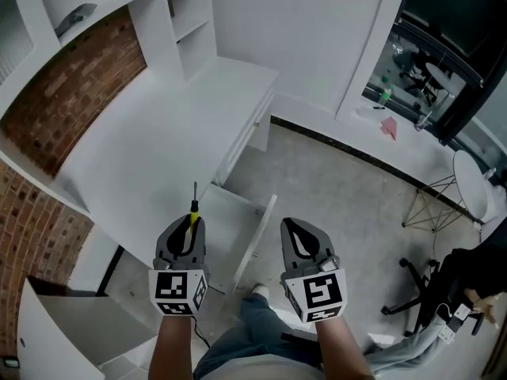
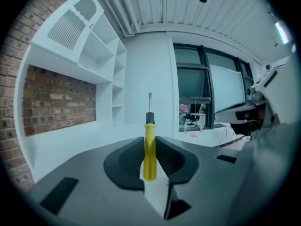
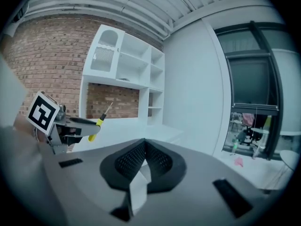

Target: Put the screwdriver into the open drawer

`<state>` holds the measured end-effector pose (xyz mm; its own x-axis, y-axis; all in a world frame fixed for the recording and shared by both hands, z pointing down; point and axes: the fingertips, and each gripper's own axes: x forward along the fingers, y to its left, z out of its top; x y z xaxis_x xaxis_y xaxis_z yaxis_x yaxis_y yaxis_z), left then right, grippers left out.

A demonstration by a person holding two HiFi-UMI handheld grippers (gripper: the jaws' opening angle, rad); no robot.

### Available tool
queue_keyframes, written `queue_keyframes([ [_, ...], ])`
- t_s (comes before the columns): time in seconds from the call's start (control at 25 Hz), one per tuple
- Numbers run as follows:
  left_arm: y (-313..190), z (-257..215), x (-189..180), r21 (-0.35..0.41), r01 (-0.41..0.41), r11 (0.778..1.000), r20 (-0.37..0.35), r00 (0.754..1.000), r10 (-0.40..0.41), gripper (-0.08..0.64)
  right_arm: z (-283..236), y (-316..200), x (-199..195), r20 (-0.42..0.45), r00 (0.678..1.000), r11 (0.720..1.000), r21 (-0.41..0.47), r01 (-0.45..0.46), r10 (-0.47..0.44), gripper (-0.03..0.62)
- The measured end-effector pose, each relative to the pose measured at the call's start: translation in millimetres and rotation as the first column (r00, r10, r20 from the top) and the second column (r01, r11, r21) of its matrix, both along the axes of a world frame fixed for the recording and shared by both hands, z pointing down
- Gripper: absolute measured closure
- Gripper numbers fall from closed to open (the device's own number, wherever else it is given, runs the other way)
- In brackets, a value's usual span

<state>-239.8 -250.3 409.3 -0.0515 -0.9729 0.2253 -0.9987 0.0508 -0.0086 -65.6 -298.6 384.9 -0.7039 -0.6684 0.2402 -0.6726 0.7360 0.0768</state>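
Desk: white desk (image 1: 150, 141), ahead and left of the left gripper (image 1: 188, 222).
Wall: red brick wall (image 1: 71, 93), behind the desk, far left of the left gripper.
Shelves: white open shelves (image 1: 190, 18), well ahead of the left gripper.
Floor: grey speckled floor (image 1: 341, 204), ahead of the right gripper (image 1: 296, 228).
Chair: black office chair (image 1: 463, 271), well to the right gripper's right.
Ledge: pink thing (image 1: 389, 127) on the window ledge (image 1: 412, 145), far ahead and right of the right gripper.

The head camera looked steeply down from above onto the desk (image 1: 158, 125), the left gripper (image 1: 190, 222) and the right gripper (image 1: 298, 229), while each gripper camera rode close behind its own jaws, facing nearly level toward the shelves (image 2: 101, 60) and brick wall (image 3: 42, 65) that all three views shared.
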Motion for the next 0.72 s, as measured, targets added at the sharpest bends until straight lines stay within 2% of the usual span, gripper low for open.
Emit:
queue_keyframes([
  [0.32,-49,30,4,-0.07,-0.086,0.994,-0.022,0.996,0.085,0.476,31,-35,6,-0.027,0.997,0.994,-0.081,-0.078,0.076,0.581],
  [0.48,-69,57,4,-0.118,-0.143,0.983,-0.042,0.989,0.139,0.476,48,-43,9,-0.023,0.99,0.981,-0.131,-0.144,0.142,0.581],
  [0.56,-75,79,5,-0.165,-0.177,0.97,-0.057,0.984,0.17,0.476,66,-43,11,-0.016,0.98,0.961,-0.195,-0.196,0.196,0.581],
  [0.72,-81,126,13,-0.264,-0.255,0.93,-0.073,0.967,0.244,0.476,108,-36,21,-0.015,0.946,0.89,-0.334,-0.31,0.324,0.581],
])
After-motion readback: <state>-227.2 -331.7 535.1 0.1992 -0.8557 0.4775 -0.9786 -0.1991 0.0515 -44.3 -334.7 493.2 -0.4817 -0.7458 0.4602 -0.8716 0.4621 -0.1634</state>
